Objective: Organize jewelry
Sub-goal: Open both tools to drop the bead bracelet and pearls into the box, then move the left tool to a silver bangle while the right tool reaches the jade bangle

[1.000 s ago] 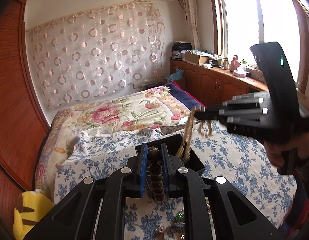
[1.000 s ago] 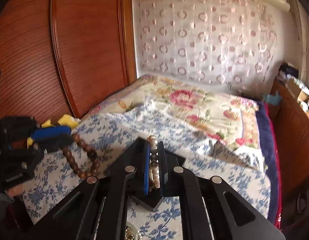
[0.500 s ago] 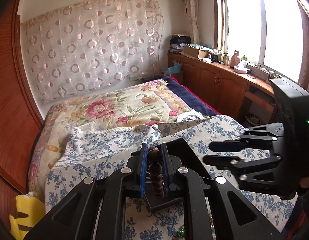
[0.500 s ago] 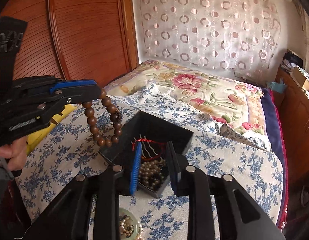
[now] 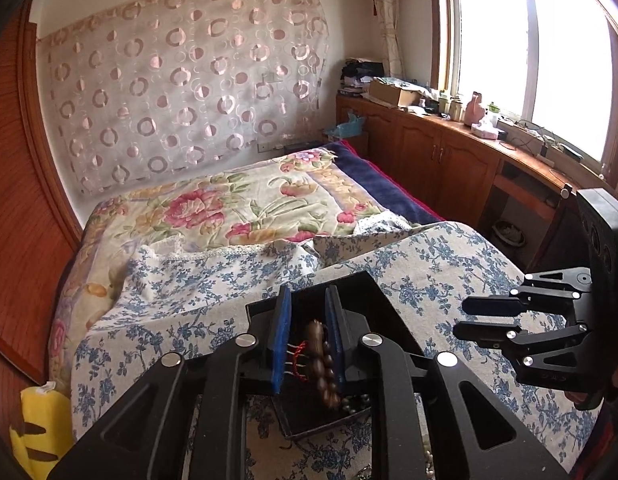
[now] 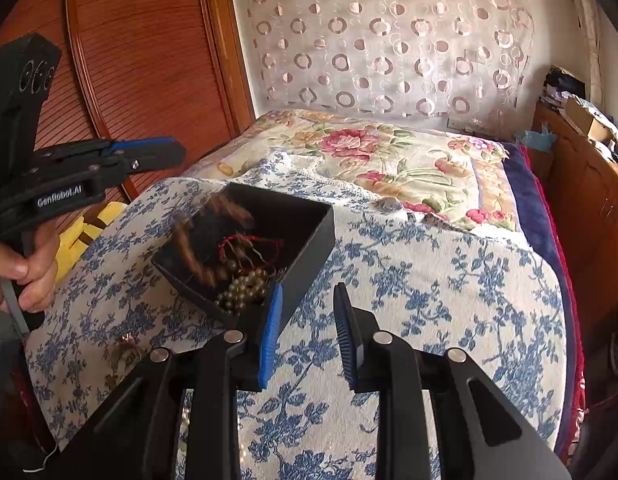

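A black open box [image 6: 305, 236] sits on the blue-flowered cloth and holds a pale bead string [image 6: 245, 290] and a red cord piece [image 6: 245, 244]. A brown wooden bead bracelet [image 6: 197, 240] is blurred in mid-fall over the box; in the left wrist view it [image 5: 323, 360] shows between my open fingers. My left gripper [image 5: 307, 344] is open above the box and also shows in the right wrist view [image 6: 149, 158]. My right gripper [image 6: 307, 336] is open and empty to the right of the box, and shows in the left wrist view [image 5: 481, 316].
Loose jewelry [image 6: 125, 352] lies on the cloth near the front left edge. A floral quilt [image 6: 389, 152] covers the bed behind. A wooden wardrobe [image 6: 141, 48] stands left, wooden cabinets [image 5: 449, 160] right. A yellow plush [image 5: 37, 432] lies beside the bed.
My left gripper opened and let go of the brown bracelet, which drops into the box. My right gripper, which released the pale beads earlier, moved right, away from the box.
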`<action>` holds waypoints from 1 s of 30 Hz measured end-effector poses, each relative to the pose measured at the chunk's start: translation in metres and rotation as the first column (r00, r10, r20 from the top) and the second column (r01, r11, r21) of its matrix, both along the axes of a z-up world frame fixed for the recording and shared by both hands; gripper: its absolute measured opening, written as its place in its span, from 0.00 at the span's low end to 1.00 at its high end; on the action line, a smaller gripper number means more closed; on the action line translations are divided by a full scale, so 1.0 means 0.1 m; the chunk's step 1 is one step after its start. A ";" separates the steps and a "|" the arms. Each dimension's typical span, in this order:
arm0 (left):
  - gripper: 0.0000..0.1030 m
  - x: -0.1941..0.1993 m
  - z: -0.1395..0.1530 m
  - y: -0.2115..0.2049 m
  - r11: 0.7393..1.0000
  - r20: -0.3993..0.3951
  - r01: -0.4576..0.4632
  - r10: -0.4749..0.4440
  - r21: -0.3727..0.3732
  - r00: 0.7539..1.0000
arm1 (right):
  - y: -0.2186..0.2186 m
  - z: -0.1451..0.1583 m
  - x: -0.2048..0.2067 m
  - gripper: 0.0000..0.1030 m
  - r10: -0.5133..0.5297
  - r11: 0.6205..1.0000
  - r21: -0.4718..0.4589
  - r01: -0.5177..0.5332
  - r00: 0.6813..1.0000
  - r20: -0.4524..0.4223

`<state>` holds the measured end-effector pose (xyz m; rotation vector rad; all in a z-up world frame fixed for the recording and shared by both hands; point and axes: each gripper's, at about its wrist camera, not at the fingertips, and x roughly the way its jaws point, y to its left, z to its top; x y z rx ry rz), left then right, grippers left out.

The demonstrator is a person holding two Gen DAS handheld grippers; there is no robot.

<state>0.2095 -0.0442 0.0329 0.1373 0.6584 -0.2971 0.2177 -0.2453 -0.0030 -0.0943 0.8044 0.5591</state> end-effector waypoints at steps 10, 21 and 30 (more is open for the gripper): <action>0.37 -0.37 -0.01 0.13 1.000 0.009 0.007 -0.007 0.000 1.000 | 0.08 -0.16 -0.37 0.28 0.038 0.999 -0.009 -0.038 0.999 0.018; 0.45 -0.96 -0.17 0.24 0.999 0.006 0.016 -0.016 -0.038 1.000 | 0.22 -0.24 -0.83 0.28 0.110 0.994 -0.017 -0.110 0.994 0.027; 0.47 -1.30 -0.48 0.34 1.000 -0.050 -0.004 0.003 -0.021 0.999 | 0.27 -0.37 -1.00 0.28 0.123 0.992 -0.002 -0.123 0.992 -0.014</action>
